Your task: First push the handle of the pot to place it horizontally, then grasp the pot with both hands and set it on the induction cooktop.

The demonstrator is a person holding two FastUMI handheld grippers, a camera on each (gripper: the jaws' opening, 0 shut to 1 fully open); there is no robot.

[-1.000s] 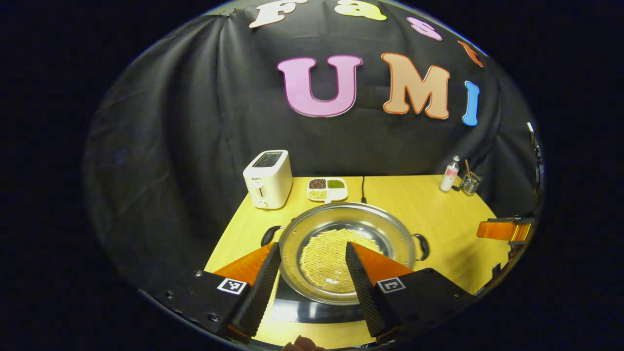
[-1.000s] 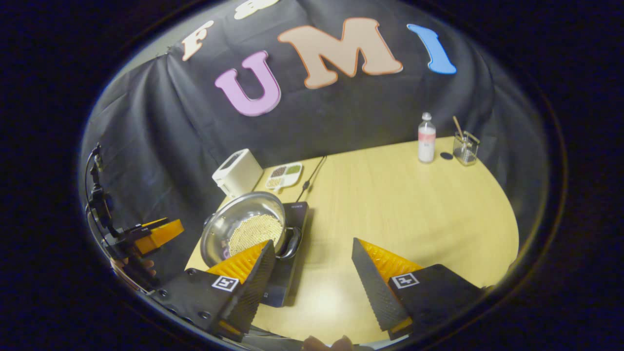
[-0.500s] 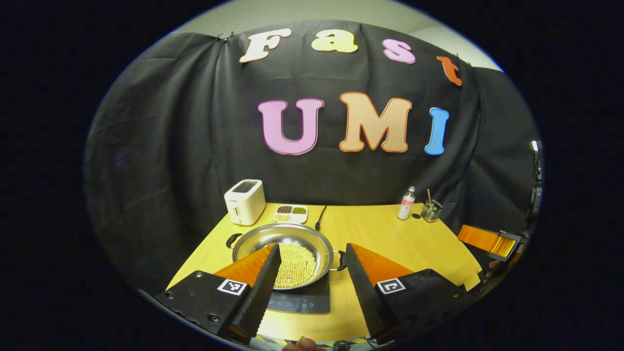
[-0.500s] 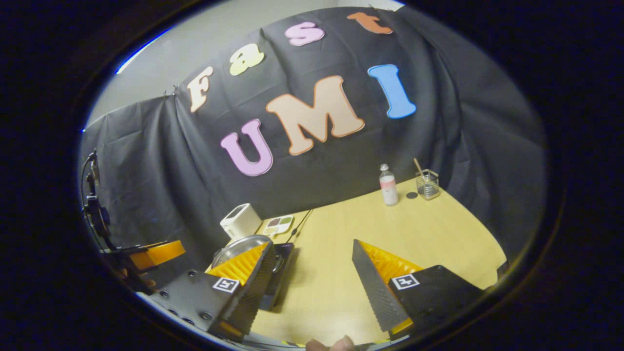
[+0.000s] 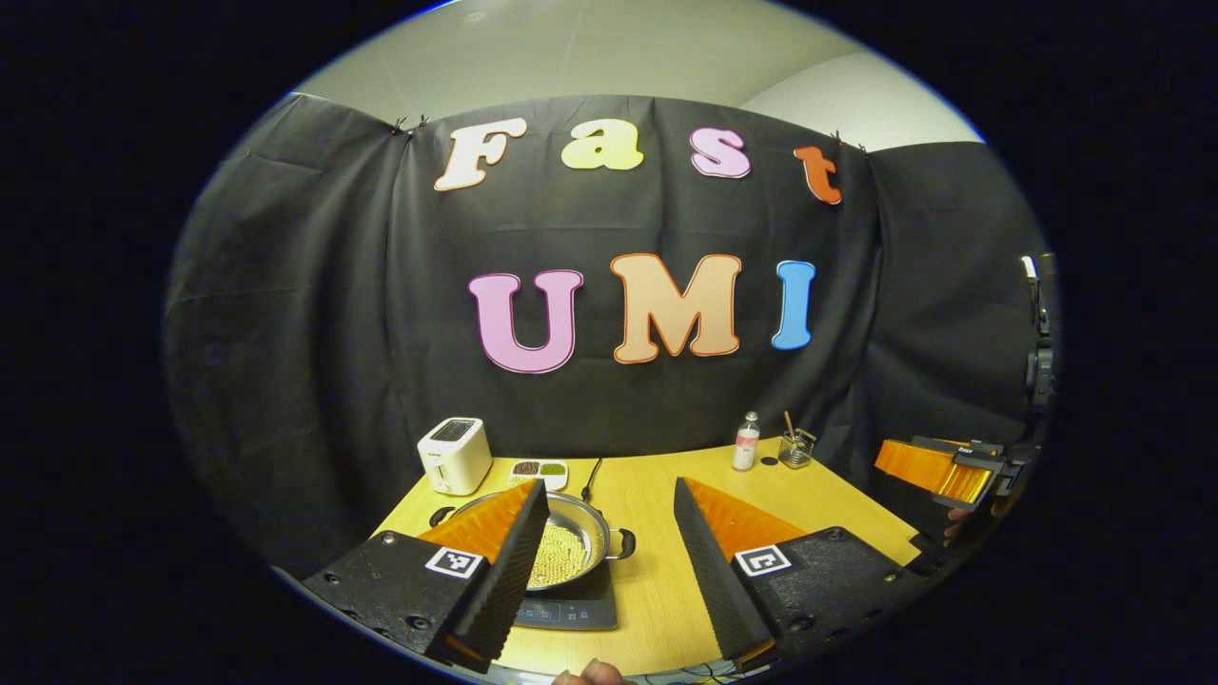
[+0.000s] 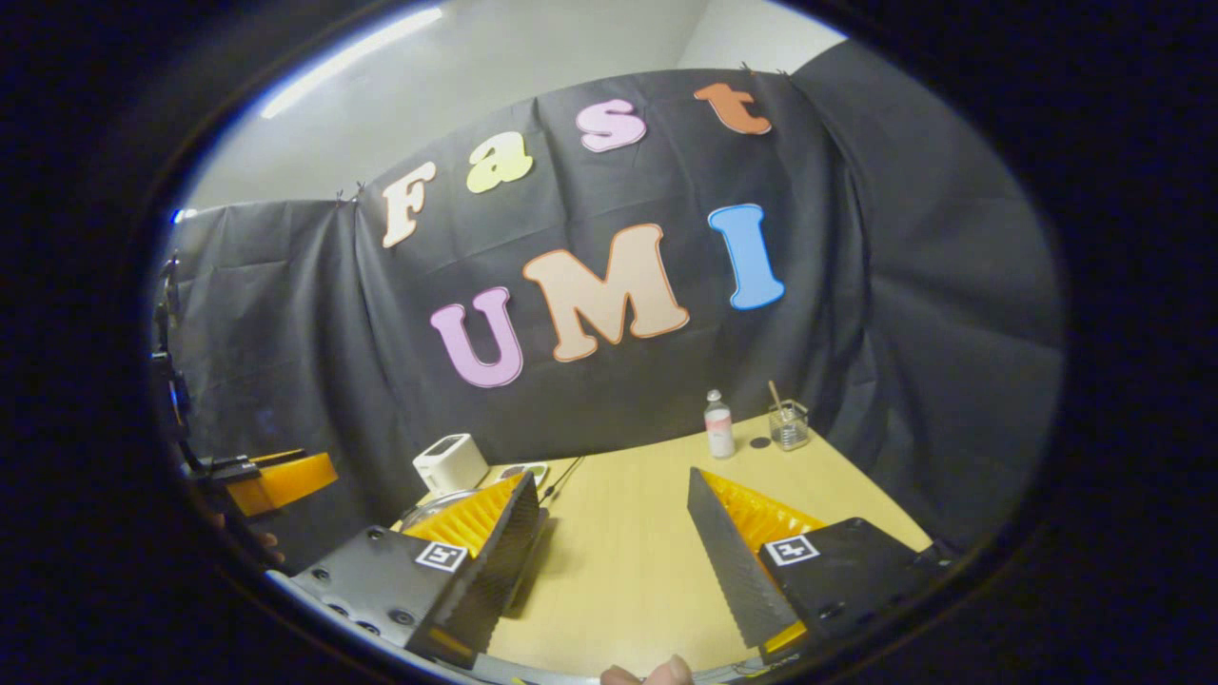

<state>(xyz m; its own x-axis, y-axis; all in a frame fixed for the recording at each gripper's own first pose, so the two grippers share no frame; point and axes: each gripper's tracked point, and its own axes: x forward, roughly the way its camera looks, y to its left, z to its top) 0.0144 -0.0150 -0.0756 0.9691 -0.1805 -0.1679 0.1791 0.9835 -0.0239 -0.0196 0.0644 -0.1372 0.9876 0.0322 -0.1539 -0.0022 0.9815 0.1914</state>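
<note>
A wide steel pot (image 5: 582, 538) with yellow beans inside sits on the black induction cooktop (image 5: 567, 614), its two dark handles pointing left and right. My left gripper (image 5: 609, 485) hangs open, well back from and above the pot, holding nothing; its left finger covers part of the pot. My right gripper (image 6: 611, 476) is also open and empty over the wooden table (image 6: 618, 561). In the right gripper view a sliver of the pot (image 6: 431, 501) peeks out behind the left finger. The right gripper (image 5: 937, 471) also shows at the far right of the left gripper view.
A white toaster (image 5: 454, 455) and a divided dish of beans (image 5: 538, 469) stand at the back left. A small bottle (image 5: 746, 442) and a glass with a stick (image 5: 795, 445) stand at the back right. A black cord (image 5: 590, 476) runs back from the cooktop.
Both grippers have drawn back and risen away from the pot, so it looks much smaller now. The pot stays on the cooktop. Both grippers stay open.
</note>
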